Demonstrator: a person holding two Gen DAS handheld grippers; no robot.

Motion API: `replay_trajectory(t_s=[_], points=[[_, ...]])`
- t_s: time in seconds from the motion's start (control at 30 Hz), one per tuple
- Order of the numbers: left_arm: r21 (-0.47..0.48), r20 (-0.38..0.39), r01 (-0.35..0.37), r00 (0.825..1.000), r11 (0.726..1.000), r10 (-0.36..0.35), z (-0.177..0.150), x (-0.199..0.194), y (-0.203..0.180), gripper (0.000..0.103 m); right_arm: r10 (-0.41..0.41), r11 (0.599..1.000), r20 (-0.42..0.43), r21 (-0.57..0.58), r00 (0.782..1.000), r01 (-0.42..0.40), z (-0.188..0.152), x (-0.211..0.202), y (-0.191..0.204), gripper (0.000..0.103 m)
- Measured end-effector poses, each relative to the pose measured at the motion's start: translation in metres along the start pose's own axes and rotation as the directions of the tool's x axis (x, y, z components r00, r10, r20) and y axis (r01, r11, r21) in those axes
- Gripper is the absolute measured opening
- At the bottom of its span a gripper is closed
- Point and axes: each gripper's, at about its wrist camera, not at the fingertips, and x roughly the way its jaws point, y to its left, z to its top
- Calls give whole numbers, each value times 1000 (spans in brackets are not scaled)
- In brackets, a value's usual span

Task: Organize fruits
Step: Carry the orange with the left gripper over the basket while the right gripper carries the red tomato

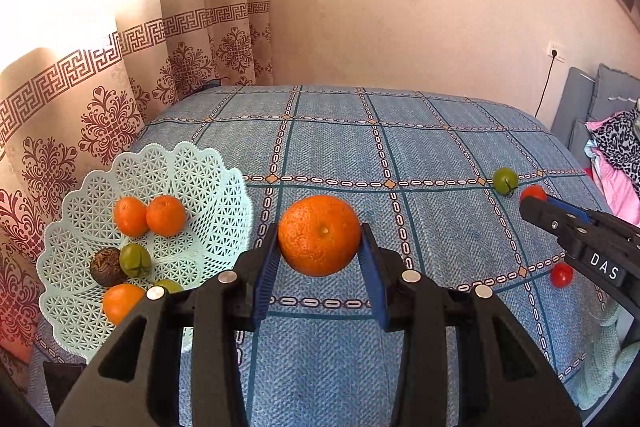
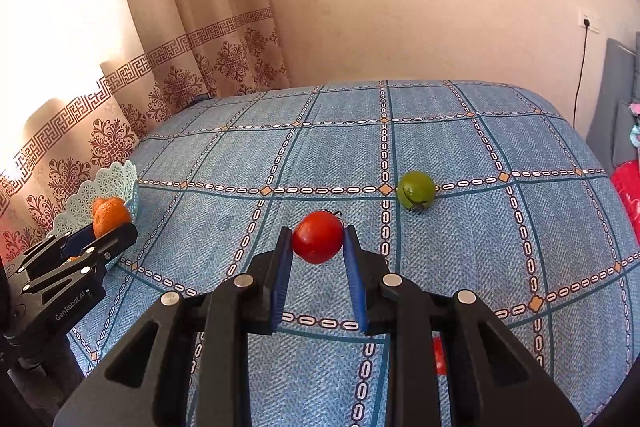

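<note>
My left gripper (image 1: 320, 227) is shut on a big orange (image 1: 319, 235), just right of the pale mint lattice basket (image 1: 180, 163). The basket holds several fruits: oranges (image 1: 148, 215), a green tomato (image 1: 135, 260) and a dark brown fruit (image 1: 105, 267). My right gripper (image 2: 318, 231) is shut on a red tomato (image 2: 318, 237). Beyond it to the right, a green tomato (image 2: 416, 190) lies loose on the blue checked cloth (image 2: 480, 247). The left wrist view shows that green tomato (image 1: 505, 180), the right gripper (image 1: 534, 203) and another small red tomato (image 1: 561, 274) on the cloth.
Patterned curtains (image 1: 100, 115) hang close behind the basket on the left. A plain wall (image 1: 400, 7) backs the cloth-covered surface. Grey cushions and pink clothes (image 1: 616, 155) lie off the right edge. A cable (image 2: 580, 75) drops from a wall socket.
</note>
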Motion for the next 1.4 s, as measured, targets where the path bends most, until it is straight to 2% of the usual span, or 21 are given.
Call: replay_trajectory(t_s=[0.57,1.03,1.23,1.4], points=[[-122,20,-23,999,992,25,1,-8,56,40,67,996,-10,-64,998,-67,1,2,57,26],[-265,20,-67,997,962,75,-2,-10,121,40,137,983,-23,-123,990,-139,6,11,116,26],[-302,22,-107,993,947,119,-5,-12,144,40,169,975,-34,-142,985,-172,6,16,139,26],[-304,26,-157,985,940,173,-8,-11,149,40,195,967,-42,-156,980,-199,6,21,158,26]])
